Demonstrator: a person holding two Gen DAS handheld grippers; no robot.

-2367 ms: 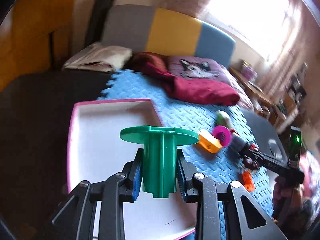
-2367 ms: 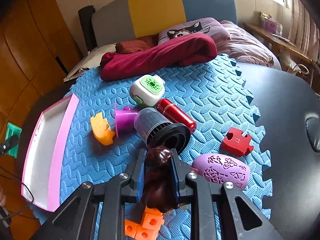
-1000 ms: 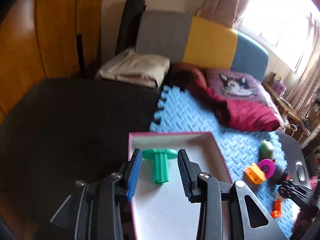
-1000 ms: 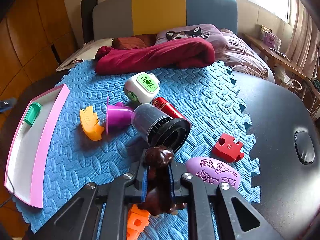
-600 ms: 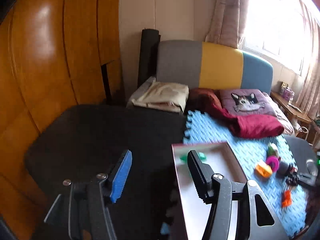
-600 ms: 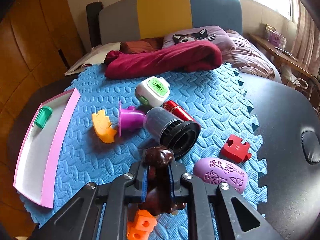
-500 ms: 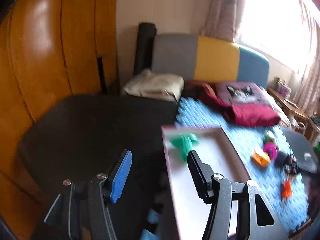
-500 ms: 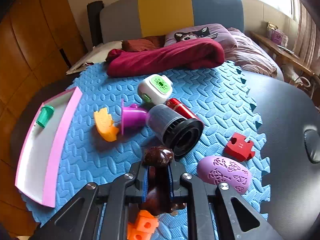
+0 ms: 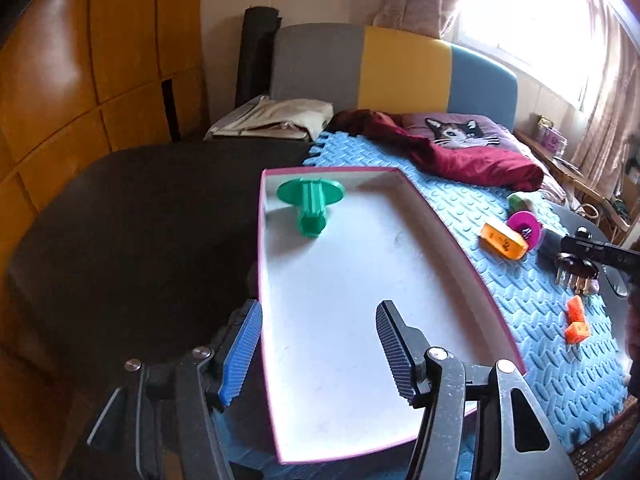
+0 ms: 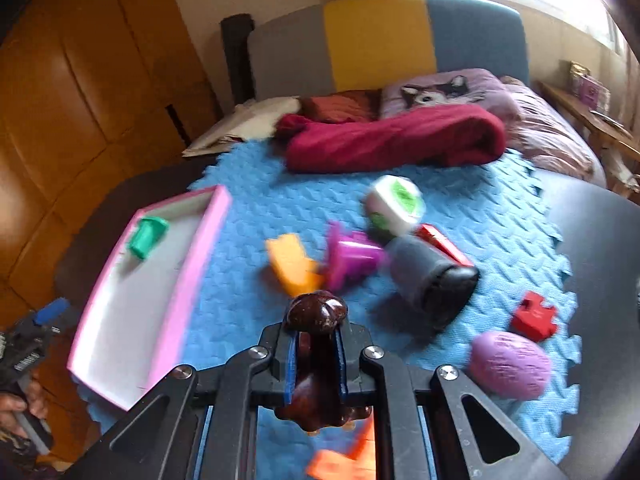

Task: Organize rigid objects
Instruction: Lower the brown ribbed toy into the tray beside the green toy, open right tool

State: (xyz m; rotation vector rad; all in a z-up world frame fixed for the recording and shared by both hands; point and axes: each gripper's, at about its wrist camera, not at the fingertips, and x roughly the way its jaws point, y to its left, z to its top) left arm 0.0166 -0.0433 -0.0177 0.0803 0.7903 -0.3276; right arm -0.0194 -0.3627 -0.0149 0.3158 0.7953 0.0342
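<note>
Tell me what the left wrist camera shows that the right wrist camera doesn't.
Left wrist only: the left gripper, open and empty above the tray, and the brown massager's prongs.
Right wrist only: the right gripper shut on the brown massager, plus the red puzzle piece and purple oval brush.
Both: the green spool lying in the tray, the orange block, the blue foam mat.

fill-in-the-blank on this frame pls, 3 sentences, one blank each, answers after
1. The green spool piece lies inside the pink-rimmed ____.
2. The right gripper is shut on a dark ____ massager.
3. The left gripper has ____ between its pads.

Missing words: tray; brown; nothing
</note>
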